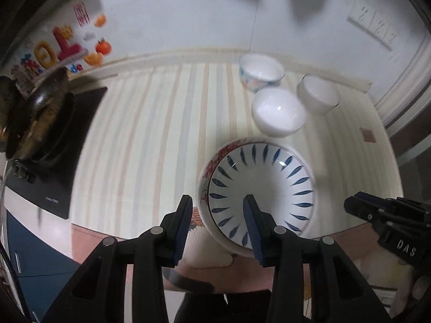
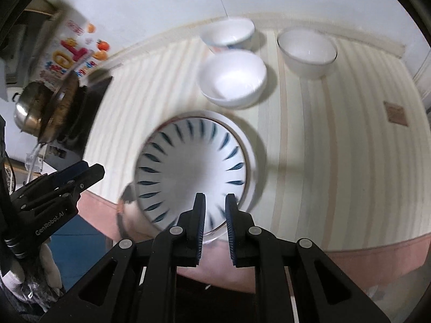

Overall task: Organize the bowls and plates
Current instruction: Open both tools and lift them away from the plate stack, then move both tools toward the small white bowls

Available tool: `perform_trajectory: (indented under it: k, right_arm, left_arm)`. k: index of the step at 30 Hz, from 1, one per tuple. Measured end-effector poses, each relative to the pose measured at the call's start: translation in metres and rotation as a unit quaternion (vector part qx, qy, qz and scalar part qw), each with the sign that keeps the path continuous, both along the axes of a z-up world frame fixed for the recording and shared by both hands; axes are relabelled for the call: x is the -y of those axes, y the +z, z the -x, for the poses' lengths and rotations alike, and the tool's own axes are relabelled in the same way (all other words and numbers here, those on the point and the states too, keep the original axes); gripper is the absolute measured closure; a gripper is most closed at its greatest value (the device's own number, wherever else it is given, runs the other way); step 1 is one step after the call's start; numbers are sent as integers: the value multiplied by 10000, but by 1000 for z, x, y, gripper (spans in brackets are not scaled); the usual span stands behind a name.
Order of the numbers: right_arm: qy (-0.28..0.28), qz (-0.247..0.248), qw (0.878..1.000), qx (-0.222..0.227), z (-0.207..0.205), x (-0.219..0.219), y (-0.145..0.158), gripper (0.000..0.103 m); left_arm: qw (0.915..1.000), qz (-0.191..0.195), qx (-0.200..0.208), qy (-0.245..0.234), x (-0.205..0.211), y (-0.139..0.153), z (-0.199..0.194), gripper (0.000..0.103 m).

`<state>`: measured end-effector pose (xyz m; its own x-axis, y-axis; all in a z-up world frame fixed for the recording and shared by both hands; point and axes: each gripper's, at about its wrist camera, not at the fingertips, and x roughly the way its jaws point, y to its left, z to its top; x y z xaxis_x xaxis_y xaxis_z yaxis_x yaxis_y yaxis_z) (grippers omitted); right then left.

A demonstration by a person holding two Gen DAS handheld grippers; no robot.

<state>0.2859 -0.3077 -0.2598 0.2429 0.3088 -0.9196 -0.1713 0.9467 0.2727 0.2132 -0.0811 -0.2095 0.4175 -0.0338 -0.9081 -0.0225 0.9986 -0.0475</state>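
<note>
Three small bowls (image 2: 233,79); one blue-leaf bowl (image 1: 260,188); one floral dish (image 1: 208,167) beneath.

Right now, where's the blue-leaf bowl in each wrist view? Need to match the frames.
Left wrist: blue-leaf bowl sits lower centre-right, straddled by the left gripper, one finger over its inside, one outside its left rim.
Right wrist: same bowl sits centre, just ahead of the right gripper, whose fingers flank its near rim.
Shared landmark: plain white bowl directly beyond it on the striped cloth.
</note>
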Motion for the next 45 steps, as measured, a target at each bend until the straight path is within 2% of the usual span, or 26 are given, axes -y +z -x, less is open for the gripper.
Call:
perform_trajectory:
  k: [5, 7, 8, 9, 10, 12, 14, 16, 24, 30, 33, 38, 42, 45]
  right_arm:
    - [-91, -3, 9988, 483, 39, -9, 50, 51]
    - [-127, 70, 9978, 649, 55, -12, 67, 39]
    - [-165, 100, 9970, 752, 65, -14, 76, 37]
    - [-191, 118, 9960, 863, 74, -16, 86, 31]
    - [-195, 121, 9955, 924, 80, -16, 91, 25]
    - [-259, 162, 9934, 1109, 98, -19, 109, 19]
    - [-307, 257, 9913, 1257, 114, -22, 123, 17]
    - [-370, 335, 9886, 1418, 132, -25, 137, 16]
    - [-531, 356, 9809, 1835, 191, -34, 181, 14]
    - [-607, 324, 9785, 1946, 220, -35, 197, 13]
    - [-691, 307, 9790, 1895, 222, -30, 194, 13]
    - [-800, 250, 9800, 1807, 206, -14, 186, 12]
    - [-827, 106, 9820, 1693, 174, 3, 169, 11]
    - [-840, -84, 9846, 1529, 137, 20, 147, 11]
  left_arm:
    - [9992, 26, 389, -100, -5, 36, 28, 60]
    - [9988, 22, 473, -141, -5, 46, 38, 46]
    - [9985, 21, 526, -177, -6, 51, 44, 42]
    - [9982, 30, 575, -196, -7, 55, 50, 31]
    - [9978, 32, 631, -213, -8, 60, 56, 27]
    - [9970, 33, 751, -208, -10, 70, 68, 27]
    - [9959, -11, 883, -204, -12, 80, 81, 24]
    - [9949, -20, 982, -210, -14, 88, 91, 16]
    - [9916, 81, 1269, -251, -18, 114, 131, 16]
    - [9897, 176, 1391, -277, -21, 125, 146, 16]
    - [9879, 277, 1504, -249, -20, 129, 147, 16]
    - [9850, 217, 1700, -200, -11, 128, 137, 16]
    - [9870, 210, 1588, -162, -1, 116, 108, 16]
    - [9897, 92, 1431, 45, 6, 99, 72, 16]
